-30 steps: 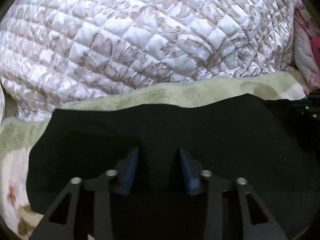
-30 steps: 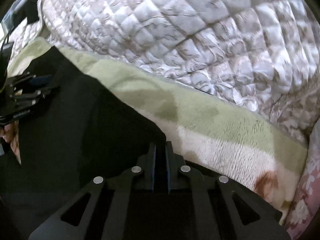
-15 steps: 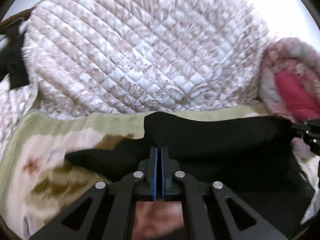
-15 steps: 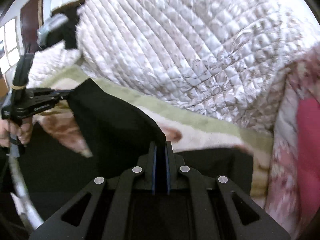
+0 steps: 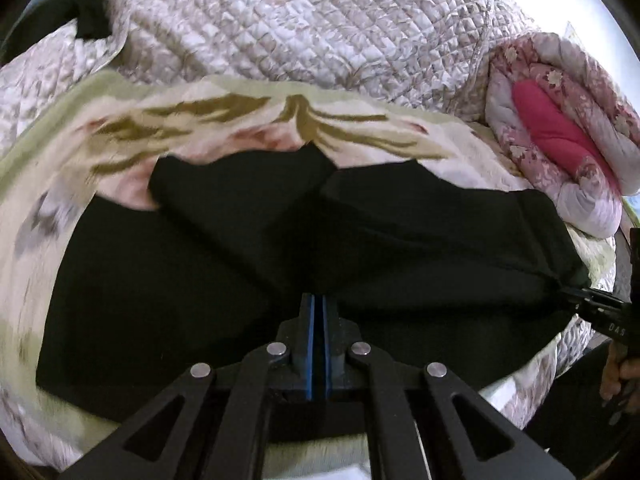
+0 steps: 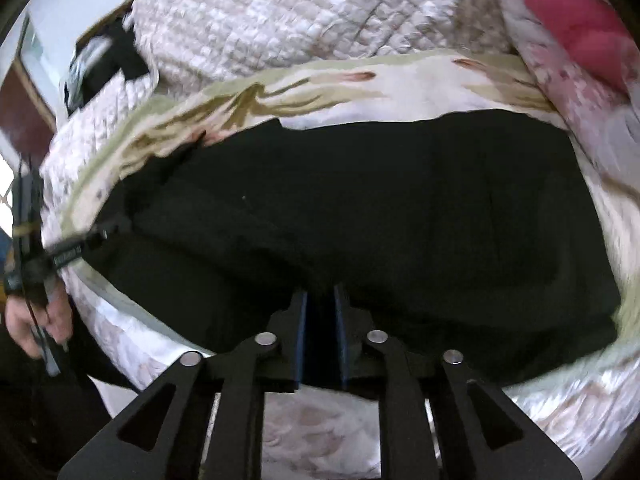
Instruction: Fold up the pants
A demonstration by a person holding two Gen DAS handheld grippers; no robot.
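Since a second ago both views have swung back from the quilt: the far edge of the black pants has been carried toward the near edge of the bed, and the cloth now lies doubled over itself instead of flat.

Left wrist view: left tongs (image 5: 319,304) are together, blue pads pressed with black fabric running into them, so clamped on the pants (image 5: 400,240). The pants lie on the floral blanket (image 5: 100,152) on the bed, folded layer on top, ridges fanning out from the grip. Right tongs (image 5: 576,294) show at the far right edge, at the pants' other corner. White quilt (image 5: 300,32) behind, pink bedding roll (image 5: 560,132) at right.

Right wrist view: right tongs (image 6: 320,300) have their jaws opening, a gap showing between the pads, dark cloth lying in the gap, pads no longer squeezing it. Pants (image 6: 380,200) spread wide across the blanket (image 6: 400,84), upper layer reaching nearly to the near edge. Left tongs (image 6: 100,234) at the left, on the pants' corner, a hand (image 6: 36,316) below on the handle.

Progress, my read: one fold is basically laid, right side being released, left not yet. Left to do: let go on the left, smooth, then probably at least one more fold to get a compact stack. Can't tell if the edges line up; black on black.
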